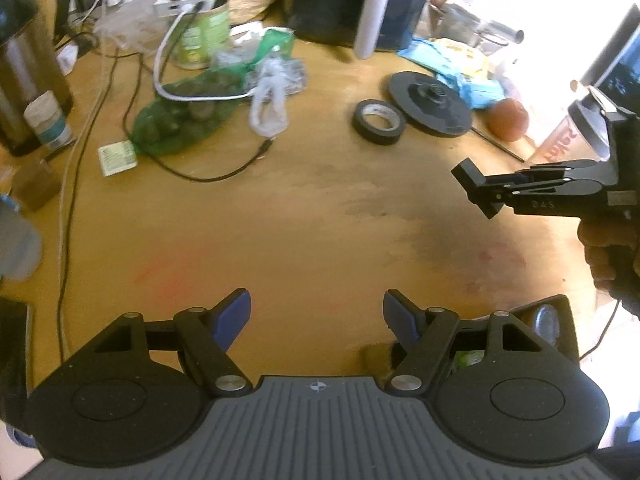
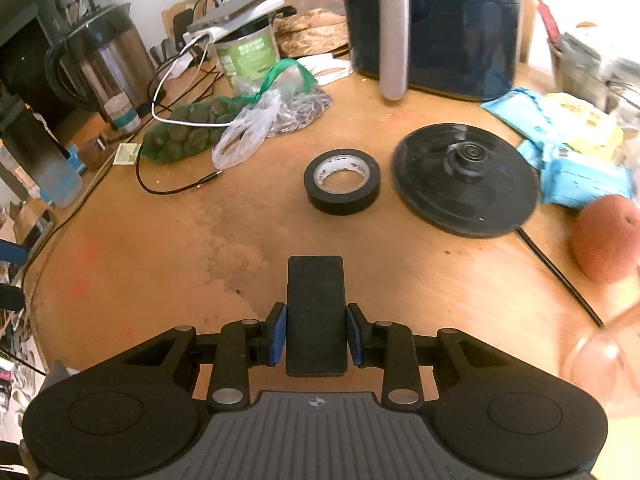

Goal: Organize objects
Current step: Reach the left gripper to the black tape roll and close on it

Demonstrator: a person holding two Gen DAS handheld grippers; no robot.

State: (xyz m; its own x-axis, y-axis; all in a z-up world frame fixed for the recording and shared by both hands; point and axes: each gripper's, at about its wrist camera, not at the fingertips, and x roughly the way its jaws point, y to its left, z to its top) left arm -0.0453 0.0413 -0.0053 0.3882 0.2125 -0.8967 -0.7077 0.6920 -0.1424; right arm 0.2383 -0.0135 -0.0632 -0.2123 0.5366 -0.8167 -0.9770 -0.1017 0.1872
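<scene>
My right gripper (image 2: 316, 336) is shut on a flat black rectangular block (image 2: 316, 312), held above the wooden table (image 2: 160, 264); it also shows in the left wrist view (image 1: 480, 192) with the block (image 1: 470, 178) at its tip. My left gripper (image 1: 317, 312) is open and empty over the table's bare middle (image 1: 280, 216). A black tape roll (image 2: 342, 182) lies ahead of the right gripper, next to a round black kettle base (image 2: 466, 178). Both also show in the left wrist view, the roll (image 1: 379, 122) and the base (image 1: 430, 102).
A dark air fryer (image 2: 432, 20) stands at the back. A green net bag (image 2: 188, 134), plastic bags (image 2: 248, 128), cables (image 2: 176, 188) and a green tin (image 2: 248, 56) crowd the back left. A steel kettle (image 2: 104, 56) stands far left. Blue packets (image 2: 576, 172) and a reddish fruit (image 2: 608, 236) lie right.
</scene>
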